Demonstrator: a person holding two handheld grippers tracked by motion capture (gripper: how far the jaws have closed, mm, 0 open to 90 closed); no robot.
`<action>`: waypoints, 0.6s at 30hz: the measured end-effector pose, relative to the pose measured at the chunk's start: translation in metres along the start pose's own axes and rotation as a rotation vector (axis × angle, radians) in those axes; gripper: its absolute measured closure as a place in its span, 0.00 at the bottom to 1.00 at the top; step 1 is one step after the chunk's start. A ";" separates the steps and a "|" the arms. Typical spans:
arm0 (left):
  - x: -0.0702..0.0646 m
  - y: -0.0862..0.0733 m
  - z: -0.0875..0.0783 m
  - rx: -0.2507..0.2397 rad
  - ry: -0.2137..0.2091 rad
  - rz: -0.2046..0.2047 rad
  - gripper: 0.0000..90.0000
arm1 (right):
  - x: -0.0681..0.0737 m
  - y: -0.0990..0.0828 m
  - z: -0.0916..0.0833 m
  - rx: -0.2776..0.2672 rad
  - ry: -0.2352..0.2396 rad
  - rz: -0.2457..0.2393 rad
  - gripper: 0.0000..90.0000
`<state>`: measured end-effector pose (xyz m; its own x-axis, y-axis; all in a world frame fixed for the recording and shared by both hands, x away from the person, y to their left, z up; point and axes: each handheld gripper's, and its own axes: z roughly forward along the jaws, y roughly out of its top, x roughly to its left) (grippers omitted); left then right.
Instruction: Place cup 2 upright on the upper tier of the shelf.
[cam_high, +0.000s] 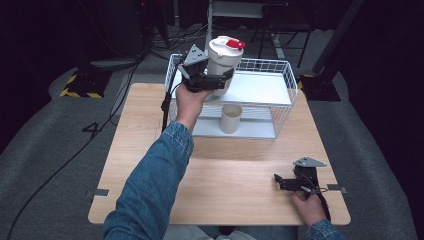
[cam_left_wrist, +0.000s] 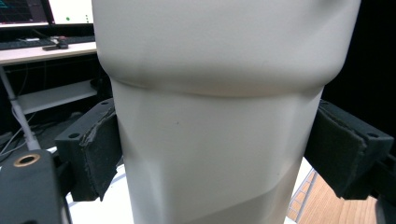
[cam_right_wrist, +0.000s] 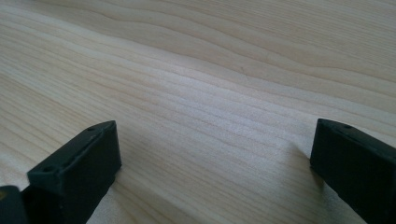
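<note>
In the left gripper view the white lidded cup (cam_left_wrist: 219, 112) runs off the top and bottom edges so neither lid nor base can be read, and in the high view the left gripper (cam_high: 207, 80) hides part of its wall.

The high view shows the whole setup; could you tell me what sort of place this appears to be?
Probably a lab or recording studio, not a home: a lone wooden table on grey carpet, dark surroundings with stands and cables, and lit monitors on a desk behind the white tumbler that the left gripper holds.
</note>
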<state>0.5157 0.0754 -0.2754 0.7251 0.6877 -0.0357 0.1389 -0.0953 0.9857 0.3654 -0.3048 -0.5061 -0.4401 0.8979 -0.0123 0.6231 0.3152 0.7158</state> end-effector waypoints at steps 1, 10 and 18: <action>0.000 -0.001 0.001 0.003 0.002 0.001 0.15 | 0.000 0.000 0.000 0.000 0.000 0.000 0.02; 0.003 -0.009 0.009 0.023 0.026 -0.029 0.15 | 0.000 0.000 0.000 0.000 0.000 0.000 0.02; 0.003 -0.013 0.013 0.033 0.031 -0.026 0.15 | 0.000 0.000 0.000 0.000 0.000 0.000 0.02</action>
<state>0.5245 0.0697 -0.2904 0.6998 0.7122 -0.0559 0.1802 -0.1003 0.9785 0.3654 -0.3048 -0.5061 -0.4402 0.8978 -0.0122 0.6233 0.3153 0.7156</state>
